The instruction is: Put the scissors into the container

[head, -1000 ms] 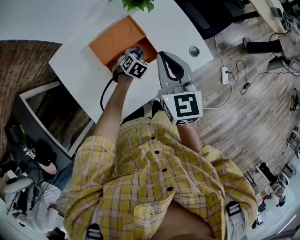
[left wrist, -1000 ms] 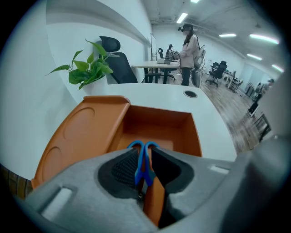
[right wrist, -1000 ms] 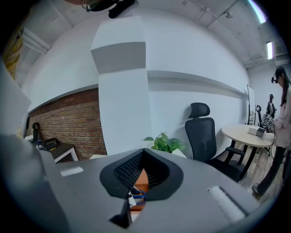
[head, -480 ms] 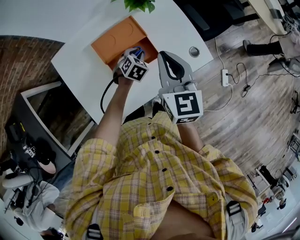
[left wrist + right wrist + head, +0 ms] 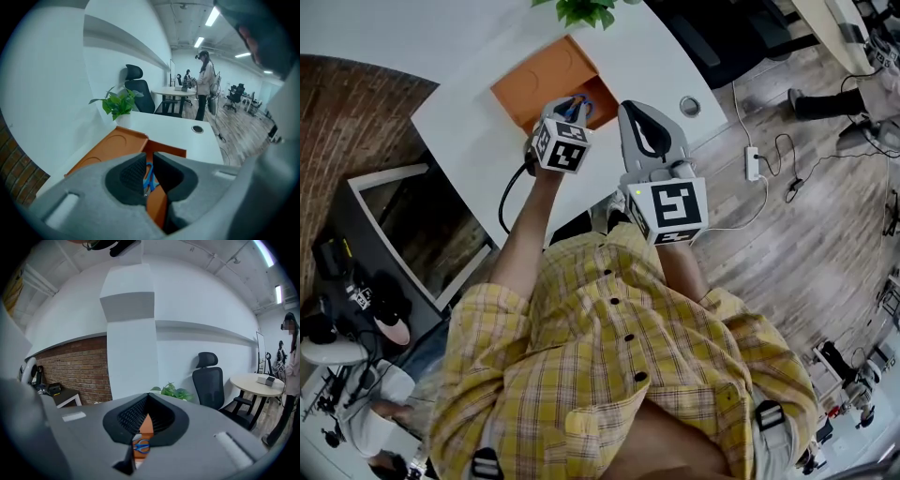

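Shows the blue scissors (image 5: 577, 105) lying flat inside the orange container (image 5: 546, 75), at the end nearest the person, on its floor and clear of both tools. Sets that container on the white table (image 5: 478, 155), with a potted plant (image 5: 586, 9) just past its far side and a round cable grommet (image 5: 689, 106) well apart to the right.

Holds the left gripper (image 5: 150, 153) above the container's near end, pointing forward and down at the scissors. Has its 2 jaws a narrow slit apart (barely a sliver of daylight) with nothing pinched between them. Lets the blue scissors be seen through that slit, farther off, resting against the orange floor.

Holds the right gripper (image 5: 147, 395) just beside the left one, on its right, over the table next to the container and aimed the same way. Presses its 2 jaws together at the tips, gripping nothing (the dark hollow below the tips is only the pads' own shape). Frames 1 small glimpse of the scissors and the orange container through that hollow.

Takes in, from the gripper views, a black office chair (image 5: 208, 380) behind the plant, a brick wall (image 5: 75, 364) to the left, and a person (image 5: 205, 84) standing far back in the room. Fills the lower head view with a yellow plaid shirt (image 5: 619, 366).
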`<action>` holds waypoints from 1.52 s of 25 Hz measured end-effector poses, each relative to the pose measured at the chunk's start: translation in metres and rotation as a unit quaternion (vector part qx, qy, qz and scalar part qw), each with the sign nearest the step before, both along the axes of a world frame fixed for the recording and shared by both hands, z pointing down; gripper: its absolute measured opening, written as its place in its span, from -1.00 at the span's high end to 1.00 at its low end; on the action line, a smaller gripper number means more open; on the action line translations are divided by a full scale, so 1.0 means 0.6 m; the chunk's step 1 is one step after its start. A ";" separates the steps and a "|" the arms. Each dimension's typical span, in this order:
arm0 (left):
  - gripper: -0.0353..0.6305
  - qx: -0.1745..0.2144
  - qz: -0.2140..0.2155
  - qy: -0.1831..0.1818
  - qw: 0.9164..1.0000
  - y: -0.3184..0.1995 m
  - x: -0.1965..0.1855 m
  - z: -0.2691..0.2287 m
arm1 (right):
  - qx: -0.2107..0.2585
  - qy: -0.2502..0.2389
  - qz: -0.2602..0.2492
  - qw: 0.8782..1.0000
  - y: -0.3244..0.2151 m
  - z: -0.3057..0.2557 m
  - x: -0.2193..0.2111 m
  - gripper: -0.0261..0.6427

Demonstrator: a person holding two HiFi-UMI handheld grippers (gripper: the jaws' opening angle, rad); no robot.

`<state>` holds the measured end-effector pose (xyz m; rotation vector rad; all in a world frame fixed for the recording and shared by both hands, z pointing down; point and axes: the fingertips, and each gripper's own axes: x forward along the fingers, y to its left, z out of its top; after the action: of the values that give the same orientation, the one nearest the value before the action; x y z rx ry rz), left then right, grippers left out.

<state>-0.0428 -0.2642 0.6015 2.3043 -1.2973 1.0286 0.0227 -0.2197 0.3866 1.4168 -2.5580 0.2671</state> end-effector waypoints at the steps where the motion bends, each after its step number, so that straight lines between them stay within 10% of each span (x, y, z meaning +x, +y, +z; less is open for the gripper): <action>1: 0.76 0.003 -0.008 0.009 1.000 0.001 -0.003 -0.009 | 0.002 0.000 -0.001 1.000 0.001 -0.003 -0.001 0.90; 21: 0.88 0.096 -0.134 0.140 0.976 0.006 -0.050 -0.204 | 0.034 -0.014 -0.021 0.999 -0.010 -0.053 -0.016 0.90; 38: 0.88 0.184 -0.156 0.194 0.951 0.029 -0.048 -0.352 | 0.015 -0.056 -0.017 0.998 -0.015 -0.067 -0.018 0.90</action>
<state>-0.0713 -0.2467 0.3902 2.2841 -1.7082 0.2261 0.0120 -0.2290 0.3462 1.4049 -2.6837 0.3132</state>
